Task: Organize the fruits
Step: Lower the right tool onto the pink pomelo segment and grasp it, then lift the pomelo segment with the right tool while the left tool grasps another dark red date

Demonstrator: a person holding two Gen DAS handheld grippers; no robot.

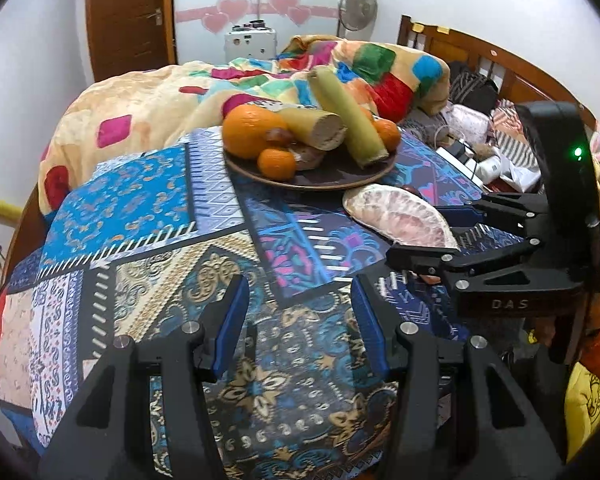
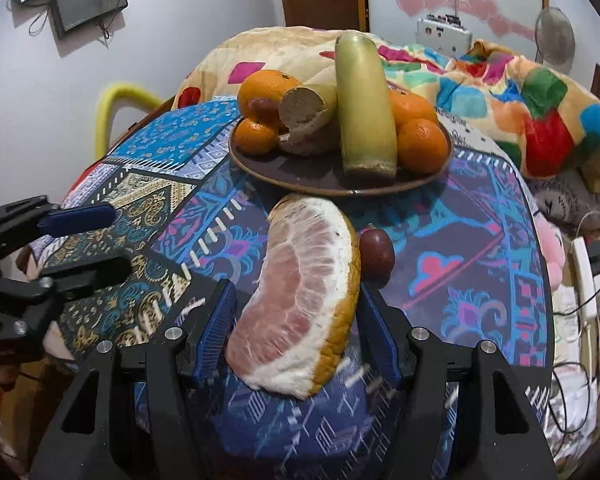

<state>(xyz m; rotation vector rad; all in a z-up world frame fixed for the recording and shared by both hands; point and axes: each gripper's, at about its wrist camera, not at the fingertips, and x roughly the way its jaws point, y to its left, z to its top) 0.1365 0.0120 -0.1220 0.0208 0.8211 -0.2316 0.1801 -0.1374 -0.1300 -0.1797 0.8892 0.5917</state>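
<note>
A brown plate (image 2: 328, 184) on the patterned cloth holds oranges (image 2: 418, 146), two sugarcane pieces (image 2: 362, 108) and a small dark fruit. A large pomelo wedge (image 2: 300, 304) lies on the cloth in front of the plate, between the spread fingers of my right gripper (image 2: 296, 324); the pads stand beside it, a small gap showing. A dark red fruit (image 2: 376, 252) lies just right of the wedge. My left gripper (image 1: 300, 316) is open and empty over the cloth, left of the wedge (image 1: 400, 216). The plate also shows in the left wrist view (image 1: 332, 180).
The table (image 2: 480, 240) stands against a bed with a colourful blanket (image 2: 520, 100). A power strip and cables (image 2: 584, 276) lie at the right. A yellow tube (image 2: 120, 100) stands at the left, a fan (image 2: 554, 40) and a door behind.
</note>
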